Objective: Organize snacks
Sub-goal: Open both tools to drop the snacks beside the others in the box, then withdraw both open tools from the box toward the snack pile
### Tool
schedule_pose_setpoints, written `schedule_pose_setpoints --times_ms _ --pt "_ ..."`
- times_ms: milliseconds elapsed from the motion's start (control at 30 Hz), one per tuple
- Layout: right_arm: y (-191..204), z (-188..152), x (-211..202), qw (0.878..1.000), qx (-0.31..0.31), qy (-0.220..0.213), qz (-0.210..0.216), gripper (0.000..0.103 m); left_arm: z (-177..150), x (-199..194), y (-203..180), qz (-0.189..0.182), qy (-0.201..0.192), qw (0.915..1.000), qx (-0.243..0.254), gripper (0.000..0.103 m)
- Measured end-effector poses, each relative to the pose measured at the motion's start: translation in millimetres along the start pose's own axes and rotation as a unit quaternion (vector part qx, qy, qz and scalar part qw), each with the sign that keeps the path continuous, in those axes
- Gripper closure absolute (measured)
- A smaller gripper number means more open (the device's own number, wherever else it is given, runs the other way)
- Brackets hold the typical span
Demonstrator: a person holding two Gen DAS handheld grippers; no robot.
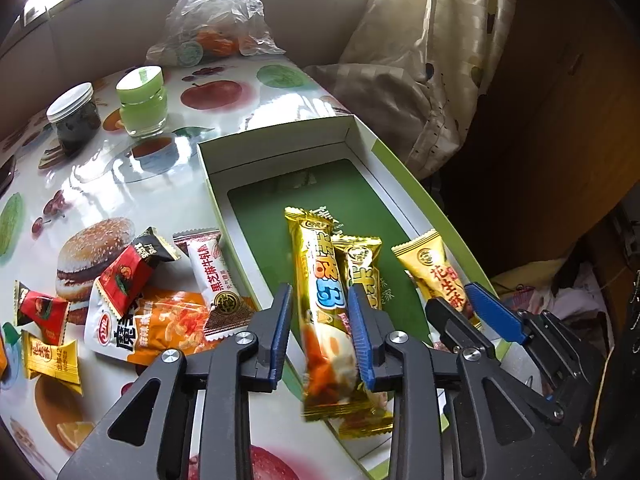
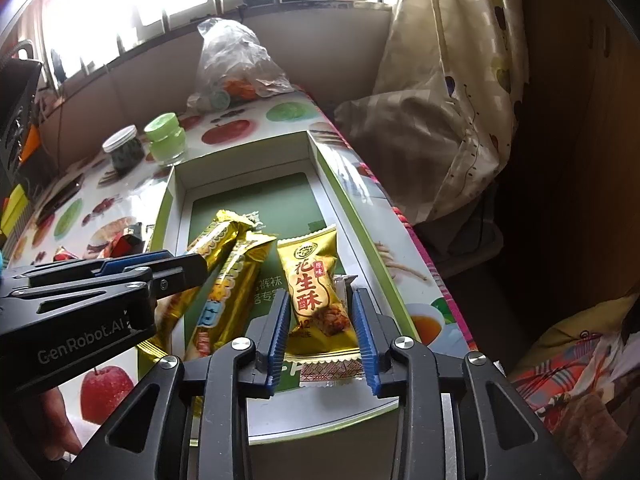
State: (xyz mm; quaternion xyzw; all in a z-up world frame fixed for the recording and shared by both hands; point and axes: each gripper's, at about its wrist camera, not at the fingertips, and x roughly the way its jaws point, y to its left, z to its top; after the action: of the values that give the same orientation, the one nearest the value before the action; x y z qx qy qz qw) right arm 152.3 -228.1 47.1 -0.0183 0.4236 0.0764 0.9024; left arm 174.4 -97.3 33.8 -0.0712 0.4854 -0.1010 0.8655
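A white box point(image 1: 280, 140) with green rim and green floor lies on the fruit-print table. In it lie a long gold bar point(image 1: 324, 292), a second gold bar point(image 1: 362, 268) and a gold peanut-crisp packet point(image 1: 434, 268). My left gripper point(image 1: 322, 334) is open, its fingers either side of the long gold bar point(image 2: 200, 256). My right gripper point(image 2: 322, 334) is open around the peanut-crisp packet point(image 2: 316, 296), which lies on a clear-edged wafer packet point(image 2: 332, 370). The left gripper shows in the right wrist view point(image 2: 168, 266).
Loose snacks lie left of the box: a white sesame bar point(image 1: 210, 280), an orange-white bag point(image 1: 152, 324), red packets point(image 1: 120, 280), a yellow packet point(image 1: 50, 356). Two jars point(image 1: 142, 102) and a plastic bag point(image 1: 216, 16) stand at the back. Bedding point(image 1: 420, 60) lies right.
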Motion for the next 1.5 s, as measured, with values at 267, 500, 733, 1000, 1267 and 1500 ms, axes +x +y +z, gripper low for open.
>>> schedule_pose_setpoints --times_ms 267,500,733,1000,1267,1500 --pt "-0.5 0.0 -2.4 1.000 0.001 -0.002 -0.006 0.064 -0.5 -4.6 -1.3 -0.007 -0.006 1.0000 0.004 0.063" --pt "-0.7 -0.4 -7.7 1.000 0.000 -0.010 -0.009 0.058 -2.2 -13.3 -1.7 -0.004 -0.014 0.9999 0.005 0.063" --pt "2.3 0.8 -13.2 1.000 -0.001 -0.014 -0.012 0.057 -6.6 -23.8 2.6 -0.001 -0.023 0.9997 0.004 0.063" --pt "9.4 0.4 -20.9 1.000 -0.001 -0.022 -0.012 0.056 -13.8 -39.6 10.0 0.008 -0.039 0.9992 0.003 0.063" --pt "21.4 1.0 -28.3 1.000 -0.004 -0.028 -0.005 0.056 -22.1 -57.1 23.2 0.025 -0.057 0.9980 -0.001 0.063" --pt "37.3 3.1 -34.8 0.999 -0.012 -0.035 0.008 0.056 -30.0 -72.5 38.2 0.043 -0.071 0.9965 -0.008 0.063"
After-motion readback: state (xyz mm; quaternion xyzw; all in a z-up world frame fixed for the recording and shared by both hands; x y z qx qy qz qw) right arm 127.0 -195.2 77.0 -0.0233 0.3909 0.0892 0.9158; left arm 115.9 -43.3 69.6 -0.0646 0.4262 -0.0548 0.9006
